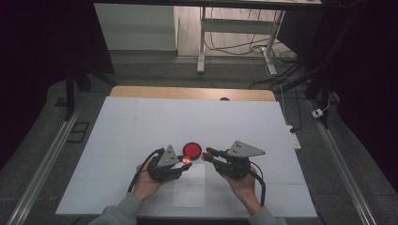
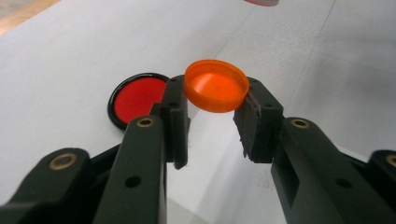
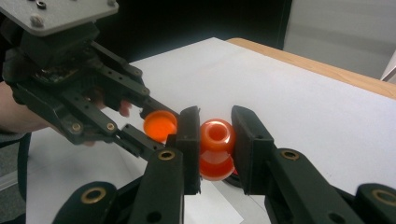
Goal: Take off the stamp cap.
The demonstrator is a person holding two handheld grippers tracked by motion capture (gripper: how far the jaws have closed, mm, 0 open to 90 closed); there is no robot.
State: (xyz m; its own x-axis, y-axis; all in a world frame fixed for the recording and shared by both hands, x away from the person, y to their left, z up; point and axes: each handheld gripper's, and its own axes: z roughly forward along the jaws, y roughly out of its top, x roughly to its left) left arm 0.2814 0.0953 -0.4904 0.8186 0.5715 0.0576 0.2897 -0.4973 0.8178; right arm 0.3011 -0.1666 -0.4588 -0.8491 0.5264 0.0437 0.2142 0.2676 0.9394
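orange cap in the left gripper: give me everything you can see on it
The orange cap is a small, round, shallow cup of translucent, glossy plastic with a thin rim and flat floor. Its open side faces the left gripper view's camera, tilted upward. It is off the white table cover, pinched at its rim between the left gripper pads. Beside it, the right gripper holds an orange bottle-like piece; whether they touch is unclear.

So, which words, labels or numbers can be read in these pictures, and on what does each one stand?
None can be read.
Orange cap in the left gripper: no print.
Orange bottle in the right gripper: no print.
Red disc: plain.
White sheet: a faint mark between the jaws in the left gripper view, too blurred to read.
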